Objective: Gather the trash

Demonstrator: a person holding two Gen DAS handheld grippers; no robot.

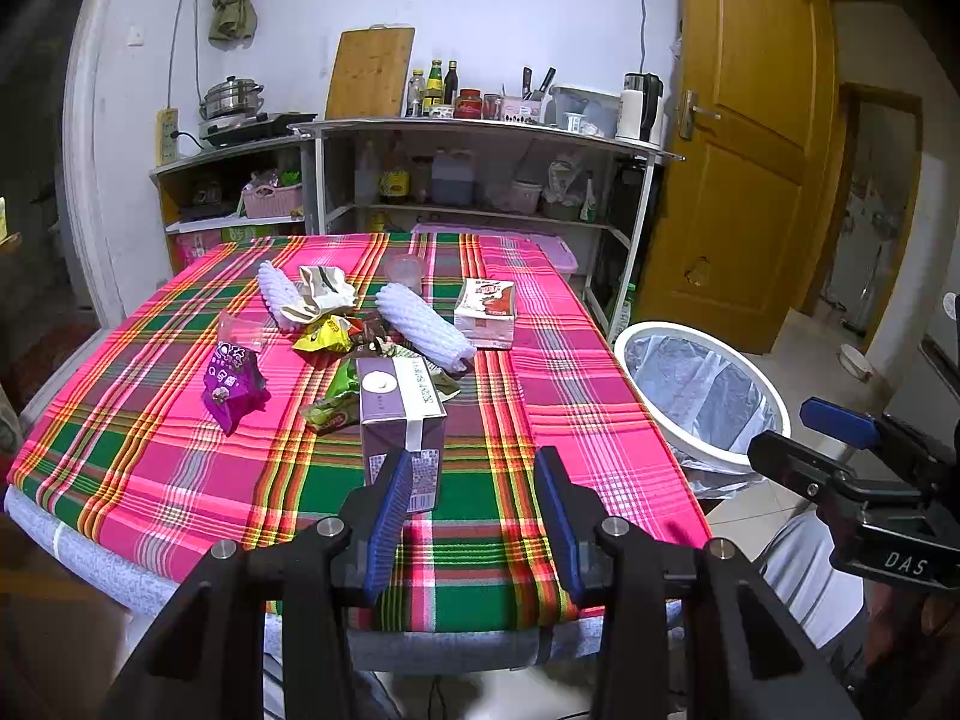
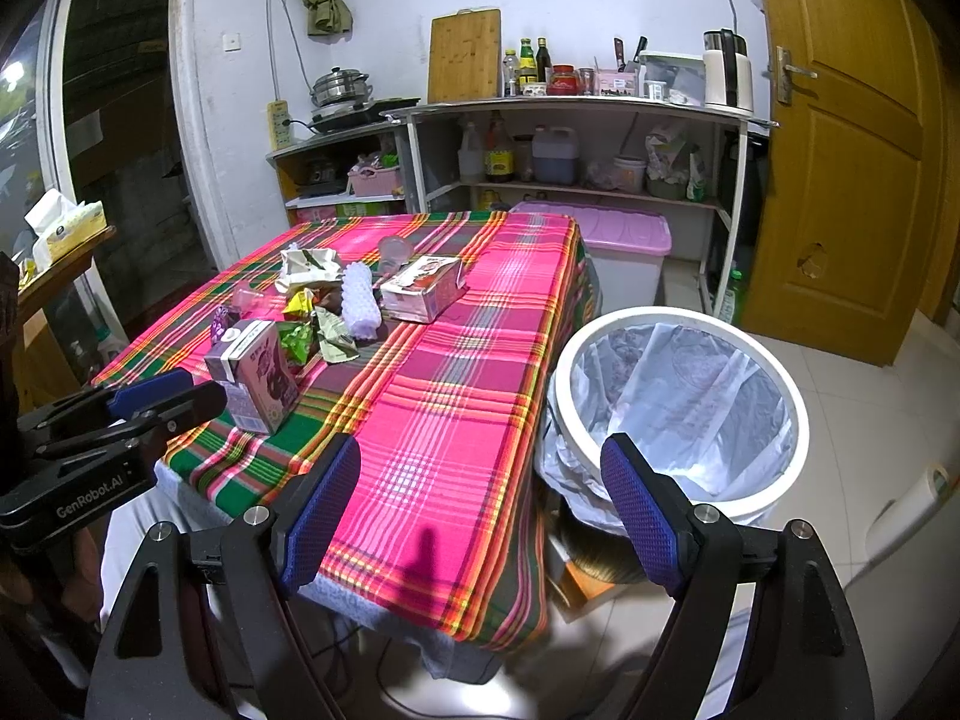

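Trash lies on the plaid tablecloth (image 1: 570,396): a purple milk carton (image 1: 401,420) stands nearest, with a purple snack bag (image 1: 231,387), green and yellow wrappers (image 1: 327,336), two white foam fruit nets (image 1: 423,327), crumpled paper (image 1: 321,291), a red-white carton (image 1: 486,312) and a clear cup (image 1: 405,270). My left gripper (image 1: 474,480) is open and empty just in front of the purple carton (image 2: 255,381). My right gripper (image 2: 480,480) is open and empty, over the table's right edge beside the white trash bin (image 2: 678,408). The bin (image 1: 702,396) holds a clear liner.
A pink-lidded storage box (image 2: 618,240) stands behind the table. Kitchen shelves (image 2: 576,120) with bottles, a kettle and a cutting board line the back wall. A wooden door (image 2: 852,138) is at right. A side table with tissues (image 2: 60,228) is at left.
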